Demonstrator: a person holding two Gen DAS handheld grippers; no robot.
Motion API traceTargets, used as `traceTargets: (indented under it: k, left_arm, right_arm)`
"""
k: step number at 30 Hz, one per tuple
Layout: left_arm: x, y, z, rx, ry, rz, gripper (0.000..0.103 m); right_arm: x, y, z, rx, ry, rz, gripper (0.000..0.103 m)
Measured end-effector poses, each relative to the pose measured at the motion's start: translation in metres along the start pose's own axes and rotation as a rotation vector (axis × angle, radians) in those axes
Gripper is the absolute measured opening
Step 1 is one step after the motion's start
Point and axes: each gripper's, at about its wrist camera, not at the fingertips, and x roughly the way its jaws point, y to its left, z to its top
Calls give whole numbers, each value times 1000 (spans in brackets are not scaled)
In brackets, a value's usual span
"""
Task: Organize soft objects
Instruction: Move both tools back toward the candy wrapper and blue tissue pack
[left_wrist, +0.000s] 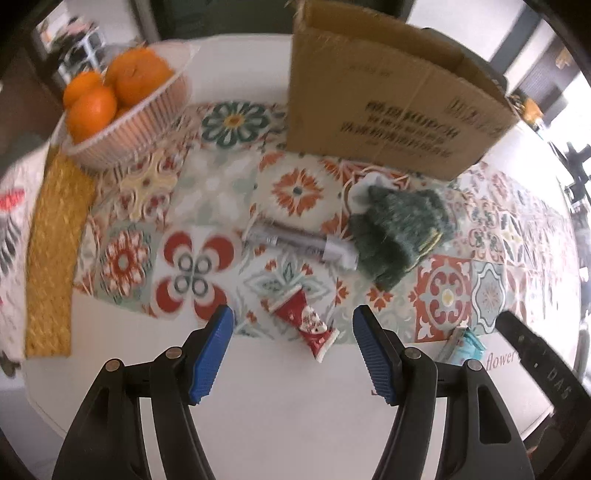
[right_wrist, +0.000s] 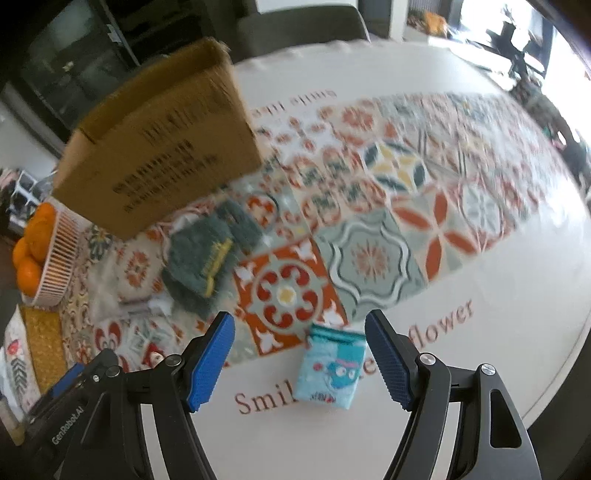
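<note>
A small red-and-white patterned sock (left_wrist: 306, 328) lies on the table between and just beyond the fingers of my open, empty left gripper (left_wrist: 293, 354). A folded light-blue cartoon sock (right_wrist: 332, 369) lies between the fingers of my open, empty right gripper (right_wrist: 299, 360); its edge also shows in the left wrist view (left_wrist: 461, 345). A dark green fuzzy cloth (left_wrist: 399, 232) (right_wrist: 207, 254) lies in front of an open cardboard box (left_wrist: 388, 99) (right_wrist: 162, 147). A grey-white rolled item (left_wrist: 299, 242) lies left of the green cloth.
A white basket of oranges (left_wrist: 122, 107) (right_wrist: 48, 254) stands at the far left beside a yellow woven mat (left_wrist: 55, 258). A patterned tile runner (right_wrist: 388, 221) covers the round white table (left_wrist: 277, 406). The left gripper's body (right_wrist: 62, 417) shows at the lower left of the right wrist view.
</note>
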Motion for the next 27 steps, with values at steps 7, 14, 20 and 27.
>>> traceTargets:
  k: [7, 14, 20, 27]
  left_arm:
    - [26, 1, -11, -145, 65, 42, 67]
    - [50, -4, -13, -197, 128, 64, 67]
    - [68, -9, -7, -212, 152, 95, 67]
    - [89, -13, -3, -199, 180, 133, 67]
  right_arm:
    - [22, -16, -14, 75, 45, -24, 74]
    - [40, -25, -23, 139, 83, -38, 74]
    - [55, -26, -26, 150, 117, -51, 74]
    - [75, -33, -29, 171, 162, -62, 74]
